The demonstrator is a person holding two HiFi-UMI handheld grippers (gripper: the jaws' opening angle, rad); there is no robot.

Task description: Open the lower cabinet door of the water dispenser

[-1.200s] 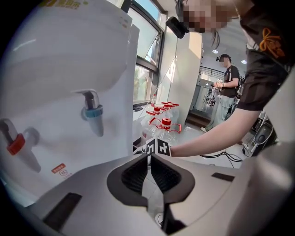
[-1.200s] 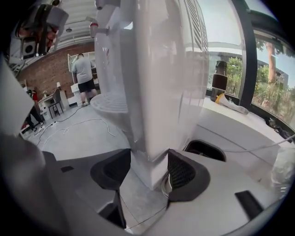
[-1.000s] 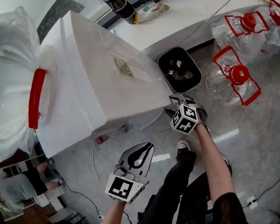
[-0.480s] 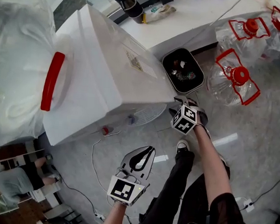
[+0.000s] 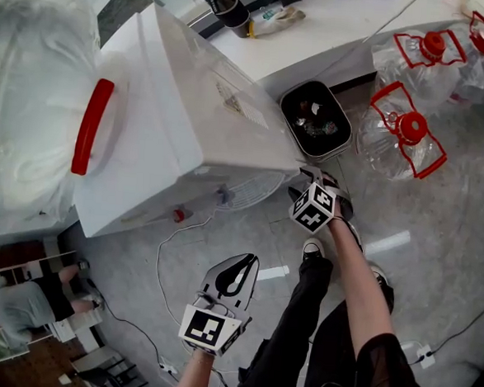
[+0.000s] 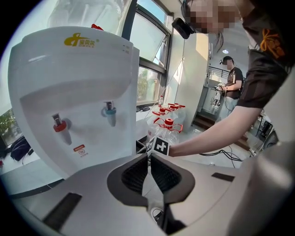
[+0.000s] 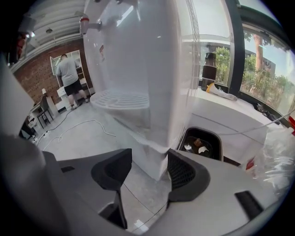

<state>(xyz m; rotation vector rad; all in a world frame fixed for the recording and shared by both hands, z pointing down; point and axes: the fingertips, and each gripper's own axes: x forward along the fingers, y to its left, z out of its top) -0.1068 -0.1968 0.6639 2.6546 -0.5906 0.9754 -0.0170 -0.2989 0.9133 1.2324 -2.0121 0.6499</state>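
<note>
The white water dispenser [image 5: 189,119] stands under a big bottle with a red handle [image 5: 92,124]. My right gripper [image 5: 303,179] is at the dispenser's lower right corner. In the right gripper view the lower cabinet's corner edge [image 7: 154,152] sits between the jaws of the right gripper [image 7: 150,168], which are opening, and the pads do not press on it. My left gripper [image 5: 238,271] hangs in front of the dispenser, away from it. In its own view the left gripper [image 6: 149,166] is shut on nothing and faces the red tap [image 6: 59,126] and the blue tap [image 6: 109,111].
A black bin [image 5: 315,119] with rubbish stands beside the dispenser, under a white counter [image 5: 320,20]. Clear water bottles with red handles [image 5: 403,134] lie to the right. A white cable [image 5: 168,241] trails over the floor. A shoe [image 5: 314,251] is below the right gripper. Another person [image 5: 27,310] stands far left.
The head view has swung, so the dispenser sits further right in it. The left gripper drifted slightly. The right gripper stays at the cabinet's lower corner.
</note>
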